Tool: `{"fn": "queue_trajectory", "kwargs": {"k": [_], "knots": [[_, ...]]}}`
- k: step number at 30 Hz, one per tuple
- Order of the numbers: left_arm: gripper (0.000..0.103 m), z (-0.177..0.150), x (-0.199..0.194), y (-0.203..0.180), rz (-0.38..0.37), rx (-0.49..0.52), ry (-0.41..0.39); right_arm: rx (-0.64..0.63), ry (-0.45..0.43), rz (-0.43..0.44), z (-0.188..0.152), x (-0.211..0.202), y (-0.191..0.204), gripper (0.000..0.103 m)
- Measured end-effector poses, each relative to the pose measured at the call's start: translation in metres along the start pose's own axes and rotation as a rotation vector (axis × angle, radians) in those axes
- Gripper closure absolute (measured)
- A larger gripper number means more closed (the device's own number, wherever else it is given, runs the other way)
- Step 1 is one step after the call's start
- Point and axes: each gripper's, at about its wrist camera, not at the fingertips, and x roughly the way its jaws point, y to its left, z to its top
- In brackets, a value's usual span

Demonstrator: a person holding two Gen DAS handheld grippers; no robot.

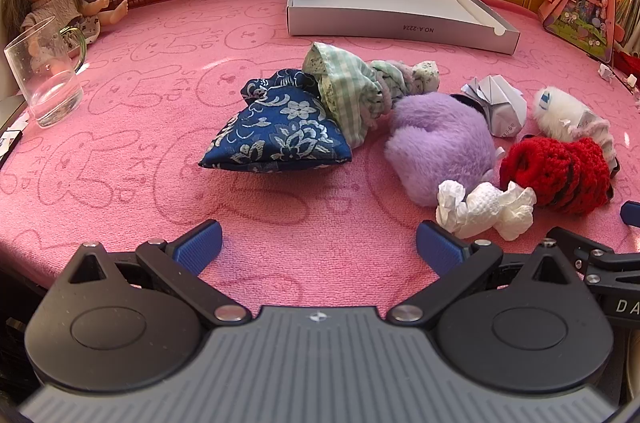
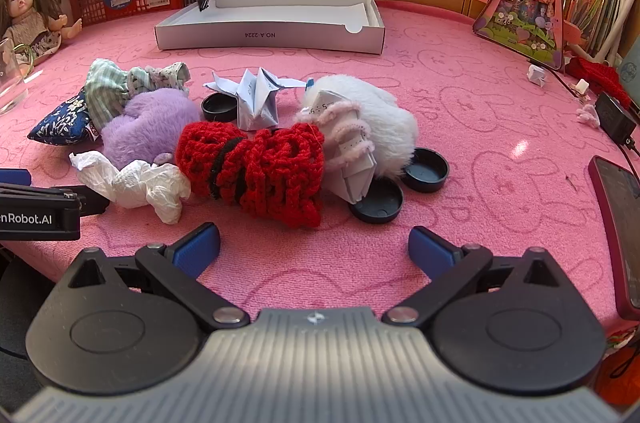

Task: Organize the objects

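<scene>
Soft clutter (red knit, purple plush, blue pouch) heaped before the open grey box.

A pink bunny-print cloth covers the surface; an open white box sits upper centre; a soft-toy pile lies mid-frame, red knit piece foremost; doll upper left; phone right edge.

Both wrist views look slantwise down, side by side; both share the red knit bundle.
</scene>
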Motion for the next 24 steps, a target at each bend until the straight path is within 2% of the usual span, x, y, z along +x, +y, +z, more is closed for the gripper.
{"fn": "queue_trajectory", "kwargs": {"k": [15,24], "knots": [[0.000,-0.002,0.002,0.002,0.011,-0.011,0.019,-0.002,-0.059,0.015,-0.009,-0.001,-0.002,0.000],[0.000,-0.003,0.000,0.001,0.014,-0.010,0.011,0.024,-0.084,-0.018,-0.012,-0.001,0.003,0.000]]}}
